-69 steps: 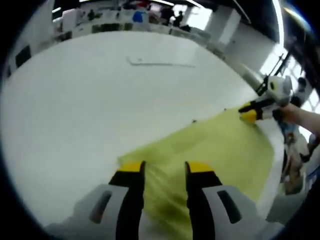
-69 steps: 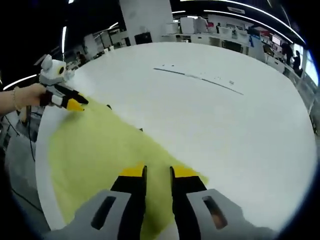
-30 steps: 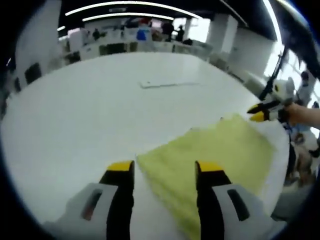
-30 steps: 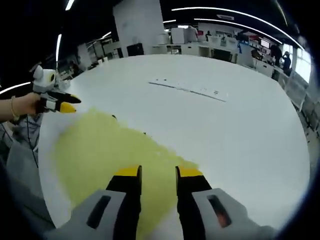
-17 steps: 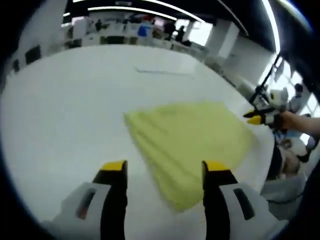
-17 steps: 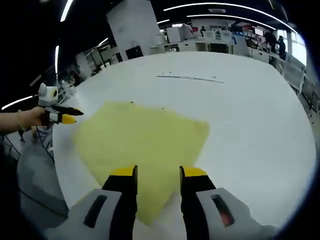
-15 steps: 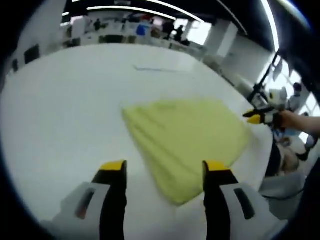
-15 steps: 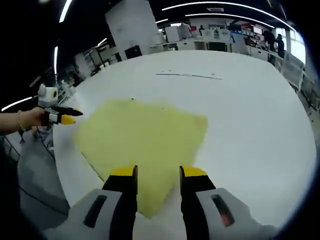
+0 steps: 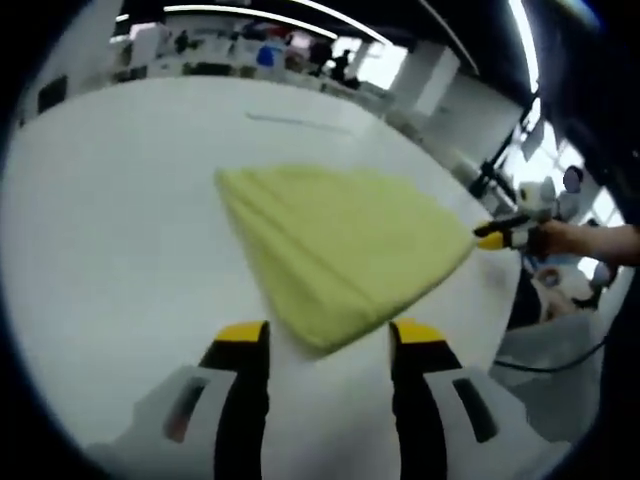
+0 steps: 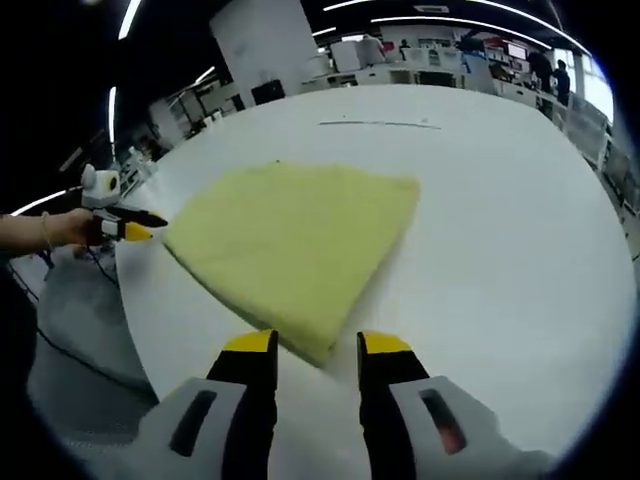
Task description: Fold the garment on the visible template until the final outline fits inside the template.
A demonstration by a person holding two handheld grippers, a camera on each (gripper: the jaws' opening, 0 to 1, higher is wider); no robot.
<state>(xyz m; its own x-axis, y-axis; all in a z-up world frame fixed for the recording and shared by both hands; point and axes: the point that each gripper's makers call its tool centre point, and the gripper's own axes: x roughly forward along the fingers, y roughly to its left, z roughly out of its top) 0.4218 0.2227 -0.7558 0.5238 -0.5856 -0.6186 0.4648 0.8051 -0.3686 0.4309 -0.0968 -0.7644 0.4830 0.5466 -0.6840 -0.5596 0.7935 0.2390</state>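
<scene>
The yellow cloth (image 9: 345,240) lies flat on the white counter (image 9: 110,200), folded into a rough wedge with several layers stacked along its edges. In the left gripper view one corner of the cloth points down toward the left gripper (image 9: 325,340) and stops just ahead of its yellow-tipped jaws, which stand apart with nothing between them. The cloth does not touch either jaw.

In the right gripper view the same cloth (image 10: 295,240) spreads away from the right gripper (image 10: 315,350), its nearest corner again just in front of the jaw tips and between their lines. These jaws are also spread, holding nothing.

Each gripper shows in the other's view. The right gripper (image 9: 490,238) appears at the far corner of the cloth, near the counter's edge, held by a person's hand (image 9: 560,238) with a bare forearm reaching in from the side. Its tip sits just beside the cloth corner; I cannot tell whether they touch. The left gripper (image 10: 135,232) appears at the opposite corner, close to the counter's rim, gripped by a hand (image 10: 65,228) wearing a thin bracelet.

The cloth looks soft and matte, with a slightly fuzzy weave. The counter is smooth, with a thin dark line (image 10: 375,124) marked on it beyond the cloth.
</scene>
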